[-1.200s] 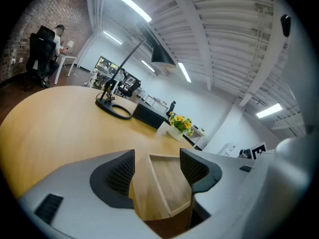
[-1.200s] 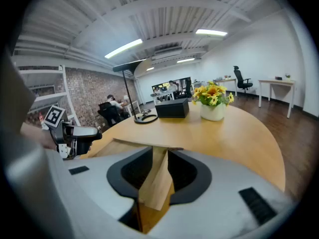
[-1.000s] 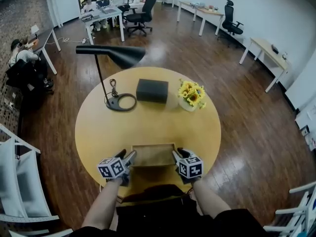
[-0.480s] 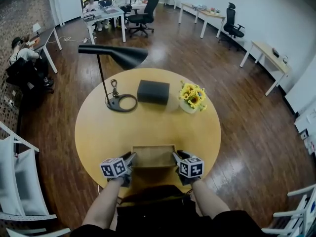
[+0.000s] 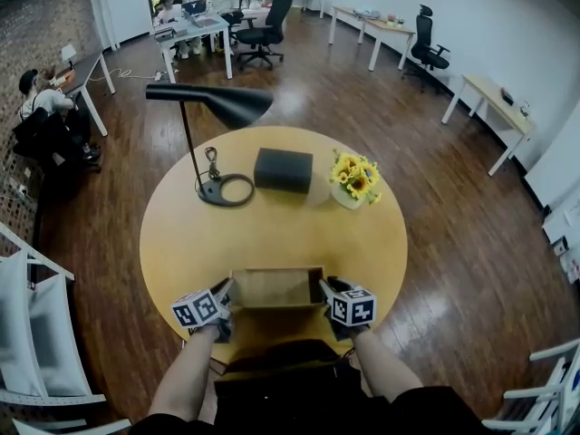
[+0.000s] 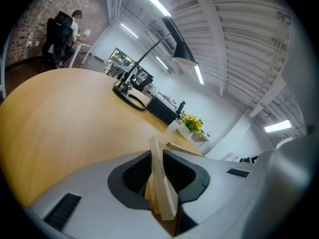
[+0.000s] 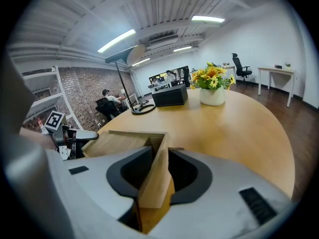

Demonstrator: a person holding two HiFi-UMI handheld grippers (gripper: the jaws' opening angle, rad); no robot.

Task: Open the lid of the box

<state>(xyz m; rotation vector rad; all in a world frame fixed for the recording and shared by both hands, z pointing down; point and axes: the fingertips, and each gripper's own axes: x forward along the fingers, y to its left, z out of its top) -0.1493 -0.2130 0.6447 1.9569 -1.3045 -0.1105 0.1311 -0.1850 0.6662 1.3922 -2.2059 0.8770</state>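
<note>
A shallow wooden box [image 5: 276, 288], open at the top, lies at the near edge of the round table [image 5: 272, 234]. My left gripper [image 5: 225, 290] is at its left end. In the left gripper view the box's thin left wall [image 6: 162, 183] stands between the jaws of the left gripper [image 6: 157, 156], which are closing and sit against the wood. My right gripper [image 5: 324, 288] is at the right end. The right gripper view shows the right gripper [image 7: 159, 156] shut on the right wall [image 7: 154, 183], with the box's inside [image 7: 122, 141] and the left gripper [image 7: 70, 136] beyond.
Farther back on the table stand a black desk lamp [image 5: 210, 102], a closed black box [image 5: 283, 169] and a white pot of yellow flowers [image 5: 353, 178]. White chairs [image 5: 36, 333] stand to the left of the table. People sit at desks [image 5: 186, 25] at the far end of the room.
The left gripper's jaws have closed in on the box's left wall, and its marker cube has shifted a little to the left. The right gripper has kept its hold.
</note>
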